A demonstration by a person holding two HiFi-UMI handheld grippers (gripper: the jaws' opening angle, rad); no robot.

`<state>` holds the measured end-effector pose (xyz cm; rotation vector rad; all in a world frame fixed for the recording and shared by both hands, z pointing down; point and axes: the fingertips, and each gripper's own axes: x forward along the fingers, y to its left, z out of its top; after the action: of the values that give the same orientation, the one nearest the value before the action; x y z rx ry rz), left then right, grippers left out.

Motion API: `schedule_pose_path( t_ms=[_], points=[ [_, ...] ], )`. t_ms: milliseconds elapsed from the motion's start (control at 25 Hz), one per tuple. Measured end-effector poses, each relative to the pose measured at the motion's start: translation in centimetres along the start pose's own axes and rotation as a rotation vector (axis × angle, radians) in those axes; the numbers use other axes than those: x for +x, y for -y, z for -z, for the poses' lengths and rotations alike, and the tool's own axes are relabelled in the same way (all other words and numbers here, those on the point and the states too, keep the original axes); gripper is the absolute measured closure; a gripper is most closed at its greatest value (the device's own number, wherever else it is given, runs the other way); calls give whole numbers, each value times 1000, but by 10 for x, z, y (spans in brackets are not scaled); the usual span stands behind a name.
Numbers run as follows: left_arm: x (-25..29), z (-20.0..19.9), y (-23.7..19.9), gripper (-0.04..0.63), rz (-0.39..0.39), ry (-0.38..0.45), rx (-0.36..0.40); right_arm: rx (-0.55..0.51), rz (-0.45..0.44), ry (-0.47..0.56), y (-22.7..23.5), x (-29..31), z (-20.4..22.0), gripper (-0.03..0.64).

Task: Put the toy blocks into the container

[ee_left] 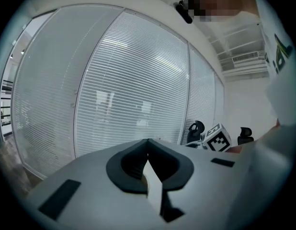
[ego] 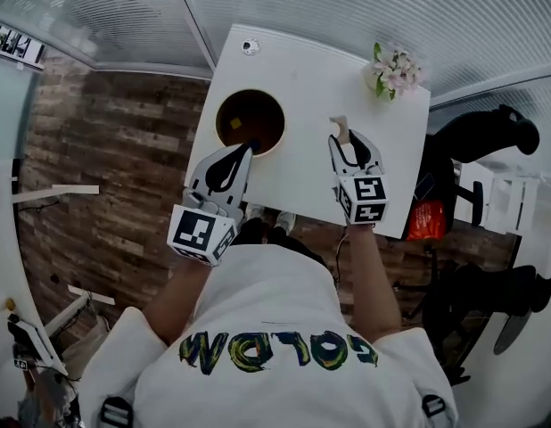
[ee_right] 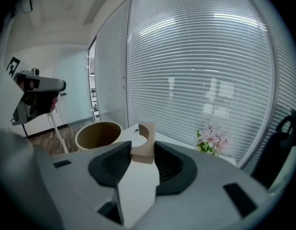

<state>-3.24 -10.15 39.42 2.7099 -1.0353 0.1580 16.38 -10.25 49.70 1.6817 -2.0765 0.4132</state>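
Counter (ego: 302,78): white, smooth, rectangular, seen from above over a floor (ego: 106,168) of brown wood planks.

Container (ego: 220,114): round, open-topped, with brown card-like walls, standing on the counter's left half. In the right gripper view its rim (ee_right: 97,137) reads as a plain tan cylinder.

Yellow block (ego: 234,124): small, square-faced, lying on the container's dark bottom.

Wooden block (ego: 340,126): pale, unpainted, flat-sided, with a curved notch cut into one side. It is held above the counter to the right of the container, well apart from it. The right gripper view shows the block (ee_right: 143,143) upright, its lower end pinched between the dark ribbed pads.

Right gripper (ego: 346,140): grey shell, black-and-white marker cube at the rear; jaws clamped on the wooden block (ee_right: 142,151).

Left gripper (ego: 249,148): same build, tips over the container's near rim. In its own view the jaws (ee_left: 148,142) meet at the tip with nothing between them.

Flowers (ego: 396,69): small pink and white bunch with green leaves, at the counter's far right corner; also visible in the right gripper view (ee_right: 212,139).

Disc (ego: 250,47): small, round, at the far edge of the counter.
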Motion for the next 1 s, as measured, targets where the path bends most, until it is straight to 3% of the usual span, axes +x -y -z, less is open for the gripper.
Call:
schedule_pose_path(
  t_ms=[320, 640, 1000],
  points=[
    [-10, -25, 3, 581, -11, 44, 9, -29, 10, 93, -14, -59, -57, 460],
    [-14, -38, -2, 581, -30, 63, 23, -45, 7, 118, -18, -73, -70, 460],
    [-40, -34, -23, 581, -119, 66, 20, -87, -142, 146, -74, -53, -88, 460]
  ],
)
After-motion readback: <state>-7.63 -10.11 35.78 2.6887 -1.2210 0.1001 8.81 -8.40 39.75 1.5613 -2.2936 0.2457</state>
